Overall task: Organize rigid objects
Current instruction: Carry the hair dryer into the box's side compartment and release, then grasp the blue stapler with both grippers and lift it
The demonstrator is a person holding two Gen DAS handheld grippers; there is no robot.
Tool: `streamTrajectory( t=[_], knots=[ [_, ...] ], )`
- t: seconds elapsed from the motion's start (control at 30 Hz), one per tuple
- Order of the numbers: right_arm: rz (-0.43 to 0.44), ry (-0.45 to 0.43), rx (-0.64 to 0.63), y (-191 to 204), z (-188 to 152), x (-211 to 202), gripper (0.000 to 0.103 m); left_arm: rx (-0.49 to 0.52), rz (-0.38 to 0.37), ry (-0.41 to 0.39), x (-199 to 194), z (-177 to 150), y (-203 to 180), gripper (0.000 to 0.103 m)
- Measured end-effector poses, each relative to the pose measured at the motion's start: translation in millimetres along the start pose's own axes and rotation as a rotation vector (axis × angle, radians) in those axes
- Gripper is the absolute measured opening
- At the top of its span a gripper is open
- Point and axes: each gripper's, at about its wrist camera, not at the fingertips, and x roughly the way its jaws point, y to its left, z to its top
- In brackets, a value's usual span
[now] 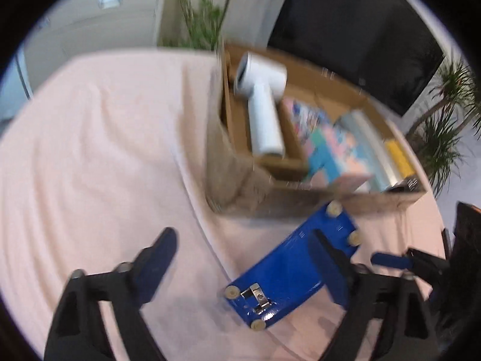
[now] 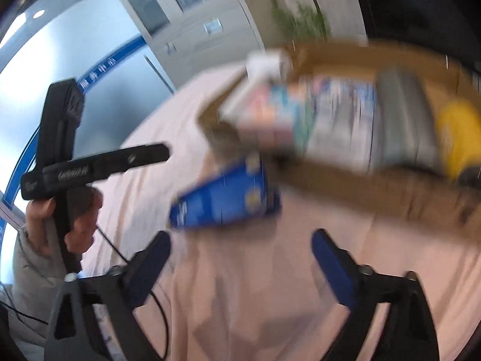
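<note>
Pink tablecloth (image 1: 90,150): blue case (image 1: 288,273) lying underside-up by cardboard box (image 1: 228,180), beside left gripper (image 1: 243,267) right finger; both grippers spread wide, empty; right gripper (image 2: 240,258) just short of case

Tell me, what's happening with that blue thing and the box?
A person is tidying hard things into a cardboard box on a pink cloth. A white handheld gadget and colourful boxes already sit inside. The blue case lies on the cloth beside the box. The left tongs and right tongs are both open, holding nothing.
</note>
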Motion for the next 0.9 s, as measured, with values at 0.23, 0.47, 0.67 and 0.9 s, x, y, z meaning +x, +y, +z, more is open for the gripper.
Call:
streamTrajectory(
  t=[0.23,0.47,0.67,0.9],
  knots=[
    [0.032,0.02,0.001,1.8,-37.5,-10.4,0.08,0.015,-0.106,0.148,13.3,-14.8,-39.9,0.048],
    [-0.026,0.025,0.036,-28.1,-80.6,-48.4,0.08,0.113,-0.296,0.126,-10.1,-39.0,-136.7,0.038],
    [-0.173,-0.028,-0.062,-34.0,-86.6,-69.1,0.08,-0.079,-0.078,-0.051,-48.4,-38.5,-98.7,0.074],
    [-0.266,-0.061,-0.46,-4.4,-42.1,-18.3,0.08,-0.196,0.057,-0.091,-63.4,-73.5,-70.1,0.074]
  ],
)
